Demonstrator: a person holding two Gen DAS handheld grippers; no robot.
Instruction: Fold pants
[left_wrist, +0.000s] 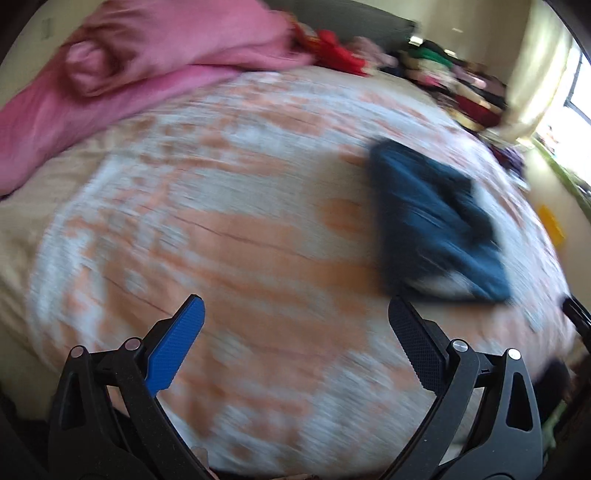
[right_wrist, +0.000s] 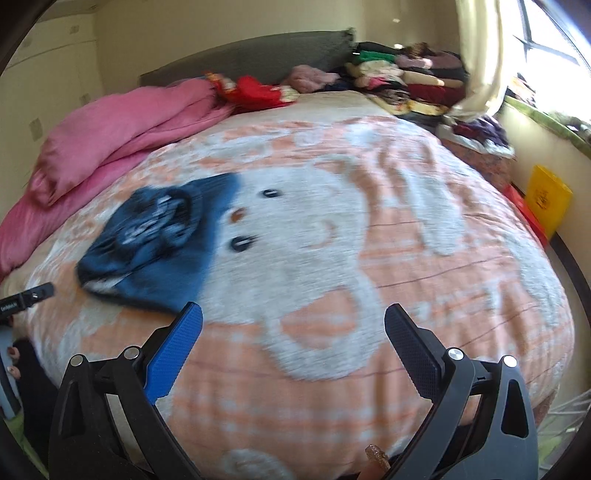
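Observation:
The blue pants (left_wrist: 436, 221) lie folded into a compact bundle on the orange and white blanket (left_wrist: 229, 206). In the left wrist view they sit to the upper right of my left gripper (left_wrist: 295, 317), which is open, empty and held above the bed. In the right wrist view the pants (right_wrist: 155, 240) lie to the upper left of my right gripper (right_wrist: 293, 321), which is also open and empty, apart from the cloth. Both views are blurred by motion.
A pink quilt (right_wrist: 110, 136) is bunched at the bed's far left. Stacked clothes (right_wrist: 406, 81) sit at the far right by the grey headboard (right_wrist: 251, 55). A yellow box (right_wrist: 546, 199) stands by the wall. A curtain (right_wrist: 480, 55) hangs at the window.

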